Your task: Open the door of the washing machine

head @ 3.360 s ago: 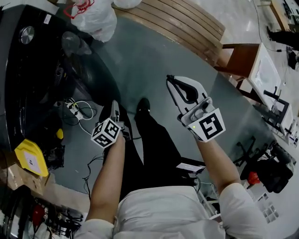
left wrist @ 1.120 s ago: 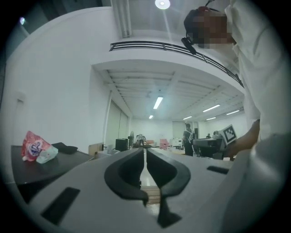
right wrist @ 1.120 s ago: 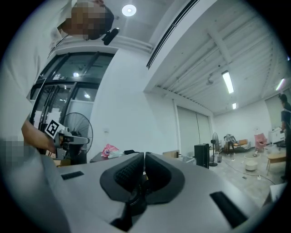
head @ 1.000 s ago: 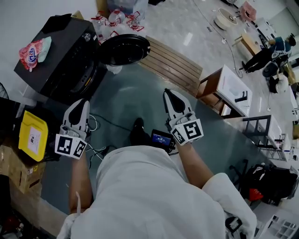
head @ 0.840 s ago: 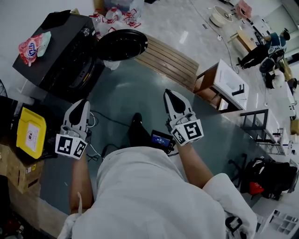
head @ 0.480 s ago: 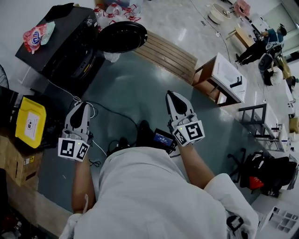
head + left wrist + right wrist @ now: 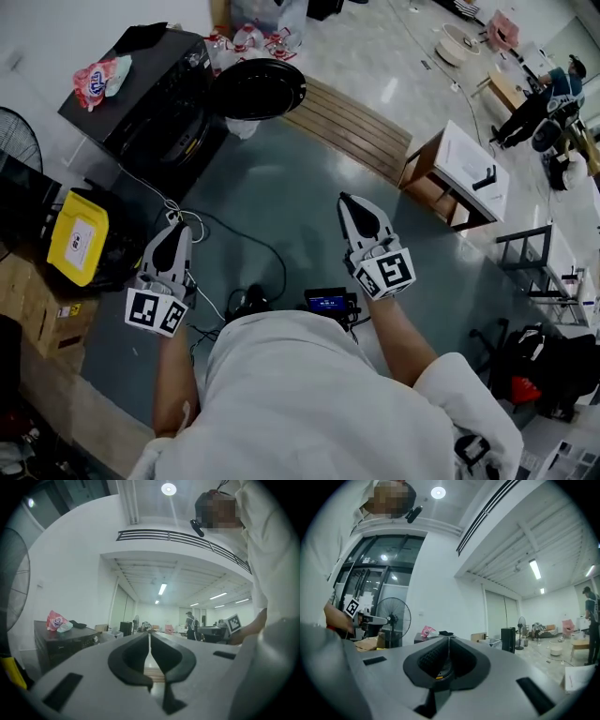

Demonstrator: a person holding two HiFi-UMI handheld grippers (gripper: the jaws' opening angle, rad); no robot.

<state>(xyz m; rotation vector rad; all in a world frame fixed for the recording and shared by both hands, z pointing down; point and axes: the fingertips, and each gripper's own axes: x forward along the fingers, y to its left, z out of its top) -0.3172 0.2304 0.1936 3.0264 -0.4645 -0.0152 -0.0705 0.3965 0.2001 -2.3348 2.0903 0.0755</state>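
Observation:
The black washing machine (image 7: 150, 94) stands at the upper left of the head view, with a pink bag (image 7: 98, 80) on its top. Its round dark door (image 7: 258, 89) stands swung open from the front. My left gripper (image 7: 175, 228) is shut and empty, held level over the grey floor well short of the machine. My right gripper (image 7: 347, 198) hangs further right, also shut on nothing. In the left gripper view the closed tips (image 7: 149, 633) point past the machine (image 7: 65, 641). The right gripper view shows its tips (image 7: 449, 638) meeting.
A yellow box (image 7: 77, 239) and a cardboard box (image 7: 33, 309) lie at the left. Cables (image 7: 220, 234) trail over the floor between the grippers. A slatted wooden platform (image 7: 352, 131) and a white table (image 7: 469, 169) stand beyond. A fan (image 7: 19, 141) is at the left edge.
The person has backed away from the machine, and both grippers have drawn back with them. The door stays open. Both grippers stay shut.

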